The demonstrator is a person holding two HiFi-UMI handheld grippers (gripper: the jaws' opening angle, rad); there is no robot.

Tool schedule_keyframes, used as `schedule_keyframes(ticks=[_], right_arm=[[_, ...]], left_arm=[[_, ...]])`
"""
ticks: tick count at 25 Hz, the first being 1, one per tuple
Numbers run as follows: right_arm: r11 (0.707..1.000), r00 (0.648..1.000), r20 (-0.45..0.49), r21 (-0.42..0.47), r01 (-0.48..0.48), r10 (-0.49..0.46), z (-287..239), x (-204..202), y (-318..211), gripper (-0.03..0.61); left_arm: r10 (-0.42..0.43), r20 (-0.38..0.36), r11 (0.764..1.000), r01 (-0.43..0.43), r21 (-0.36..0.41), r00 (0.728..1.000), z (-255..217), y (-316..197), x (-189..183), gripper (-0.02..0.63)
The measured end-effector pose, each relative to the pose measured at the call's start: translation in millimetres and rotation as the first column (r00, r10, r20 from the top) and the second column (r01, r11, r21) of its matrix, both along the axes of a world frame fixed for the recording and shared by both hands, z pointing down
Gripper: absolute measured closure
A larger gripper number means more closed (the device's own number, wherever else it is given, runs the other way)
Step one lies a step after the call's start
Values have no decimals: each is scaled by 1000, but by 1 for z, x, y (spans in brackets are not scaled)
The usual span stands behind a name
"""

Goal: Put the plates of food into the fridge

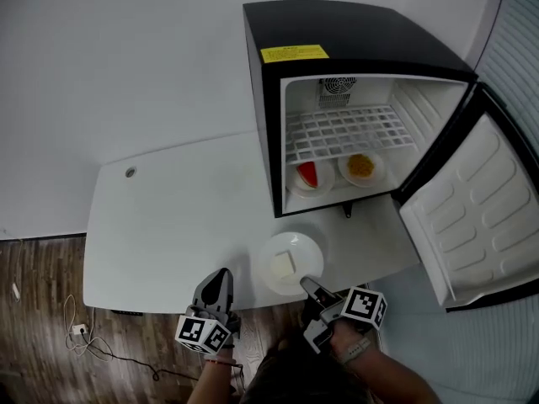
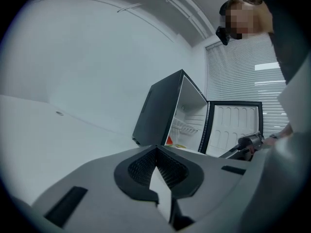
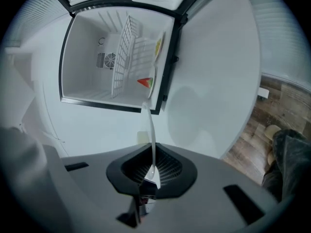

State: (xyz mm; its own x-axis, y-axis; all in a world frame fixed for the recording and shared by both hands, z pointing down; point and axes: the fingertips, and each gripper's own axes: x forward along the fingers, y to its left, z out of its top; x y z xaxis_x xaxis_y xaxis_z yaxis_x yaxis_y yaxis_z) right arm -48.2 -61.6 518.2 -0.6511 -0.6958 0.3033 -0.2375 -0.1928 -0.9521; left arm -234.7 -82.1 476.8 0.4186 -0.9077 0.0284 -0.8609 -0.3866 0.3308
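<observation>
The plate [image 1: 274, 251] you are handling carries a pale square piece of food [image 1: 284, 264] and sits over the near edge of the bench [image 1: 168, 217], just in front of the open fridge [image 1: 362, 36]. Your right hand-held gripper [image 1: 308, 286] has its jaws closed narrow on the near rim. In the right gripper view the rim runs edge-on between the two pads, which press on it from both sides. In that view a round shadow [image 3: 194, 110] lies on the bench apart from the plate, so you seem to hold it clear of the surface. Your left hand-held gripper [image 1: 221, 274] is just to the left of the plate and not touching it. It points level toward the fridge, with its jaws together at the tips and nothing between them. Inside the fridge, two more plates rest side by side on the floor of the compartment, under the wire shelf [image 1: 345, 133]. The plate with a red slice [image 1: 295, 183] is on the left and the plate with yellow food [image 1: 345, 171] is on the right. The door [image 1: 480, 217] is swung wide to the right. The wooden floor [image 1: 42, 284] shows beyond the left end of the bench.
</observation>
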Motion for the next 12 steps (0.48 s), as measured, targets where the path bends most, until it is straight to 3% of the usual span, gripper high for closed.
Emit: schedule_keyframes(ticks=[12], right_arm=[[993, 996, -60, 108, -55, 61, -79, 62, -65, 561]], left_arm=[[75, -43, 992, -70, 109, 996, -62, -98, 46, 607]])
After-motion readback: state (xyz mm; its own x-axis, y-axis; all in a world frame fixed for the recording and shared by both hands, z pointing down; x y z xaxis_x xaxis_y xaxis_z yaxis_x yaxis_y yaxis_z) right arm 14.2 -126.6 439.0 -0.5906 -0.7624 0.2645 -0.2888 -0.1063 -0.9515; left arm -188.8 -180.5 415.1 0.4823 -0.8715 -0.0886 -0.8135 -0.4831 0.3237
